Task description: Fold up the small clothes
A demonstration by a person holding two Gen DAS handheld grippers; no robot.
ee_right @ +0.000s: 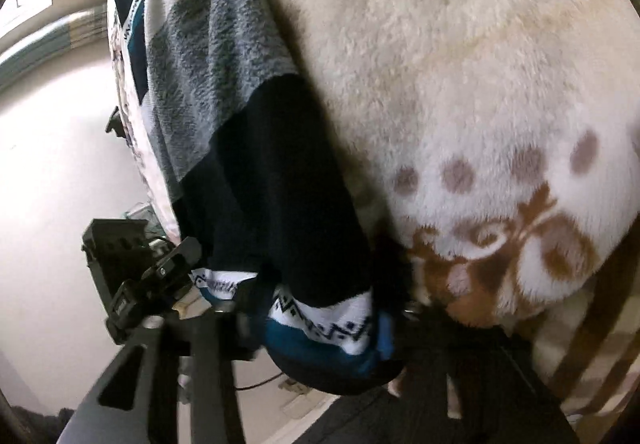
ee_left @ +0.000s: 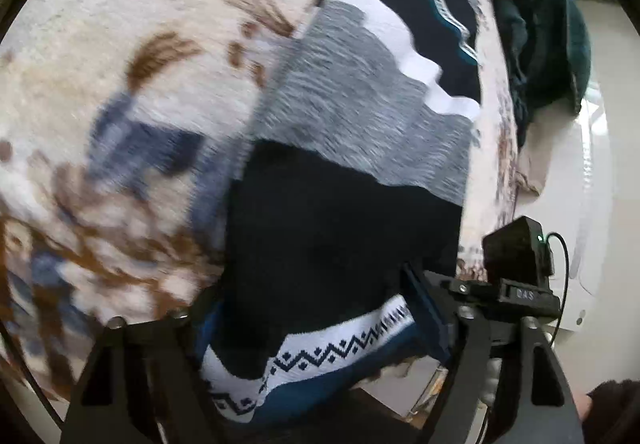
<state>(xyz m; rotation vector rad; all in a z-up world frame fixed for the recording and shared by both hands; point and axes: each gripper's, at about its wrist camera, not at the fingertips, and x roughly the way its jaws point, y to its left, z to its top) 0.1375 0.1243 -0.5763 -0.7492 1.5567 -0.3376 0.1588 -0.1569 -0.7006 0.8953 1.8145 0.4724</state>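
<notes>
A small knitted garment (ee_left: 344, 228) with navy, grey, white and teal bands and a zigzag hem lies on a fluffy cream blanket (ee_left: 132, 84) with brown and blue patterns. My left gripper (ee_left: 316, 356) is shut on its patterned hem at the near edge. In the right wrist view the same garment (ee_right: 256, 180) stretches away from me over the blanket (ee_right: 460, 64). My right gripper (ee_right: 320, 328) is shut on the other end of the hem. The left gripper's body (ee_right: 148, 276) shows just to the left of it.
A dark teal cloth (ee_left: 540, 20) lies bunched at the far right of the blanket. A pale floor (ee_right: 52, 172) lies beyond the blanket's edge. The right gripper's black body (ee_left: 516, 268) shows close by in the left wrist view.
</notes>
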